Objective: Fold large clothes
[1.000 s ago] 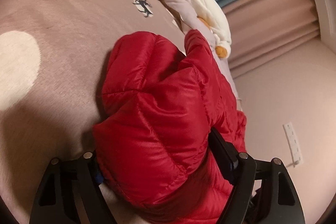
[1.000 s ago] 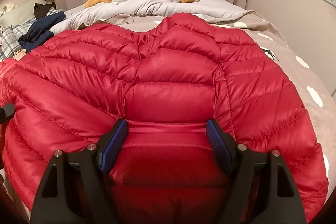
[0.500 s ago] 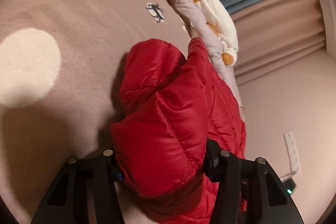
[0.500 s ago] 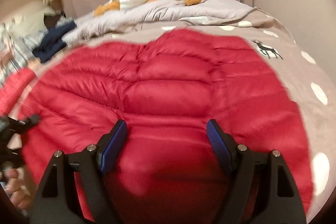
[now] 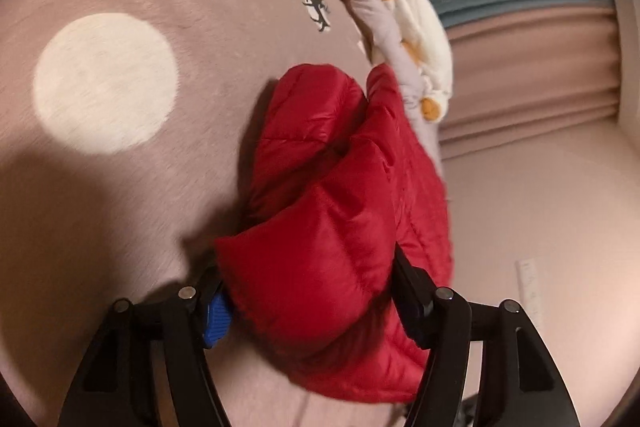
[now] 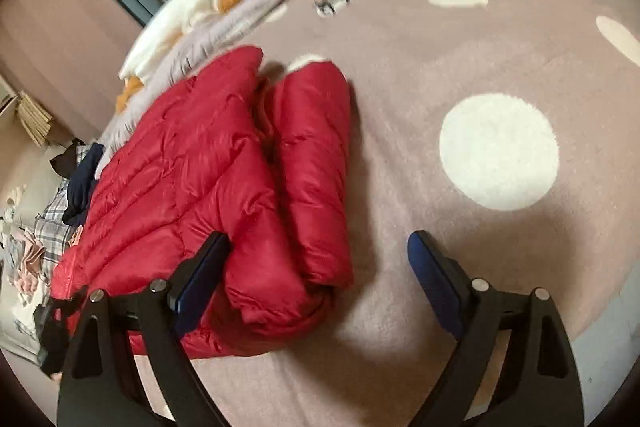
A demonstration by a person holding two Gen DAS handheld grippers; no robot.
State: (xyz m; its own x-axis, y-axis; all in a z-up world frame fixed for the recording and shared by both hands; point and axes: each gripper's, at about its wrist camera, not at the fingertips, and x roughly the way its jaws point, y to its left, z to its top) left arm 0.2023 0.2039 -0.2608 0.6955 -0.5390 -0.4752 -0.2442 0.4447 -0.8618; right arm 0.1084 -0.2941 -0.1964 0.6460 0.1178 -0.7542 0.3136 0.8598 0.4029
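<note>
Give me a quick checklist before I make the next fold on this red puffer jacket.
1. Left hand-held gripper has red jacket bulk between its fingers: ok.
2. Left grip firmness: cannot tell.
3. Right hand-held gripper open and holding nothing: ok.
4. Folded sleeve lying on the blanket beside the jacket body: ok.
5. Bare blanket to the right for working: ok.
6. Plush toy apart from the jacket: ok.

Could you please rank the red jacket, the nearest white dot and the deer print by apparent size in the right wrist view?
1. Red jacket, largest.
2. White dot, though nearness to the camera enlarges it.
3. Deer print, smallest, blurred and farther off.
</note>
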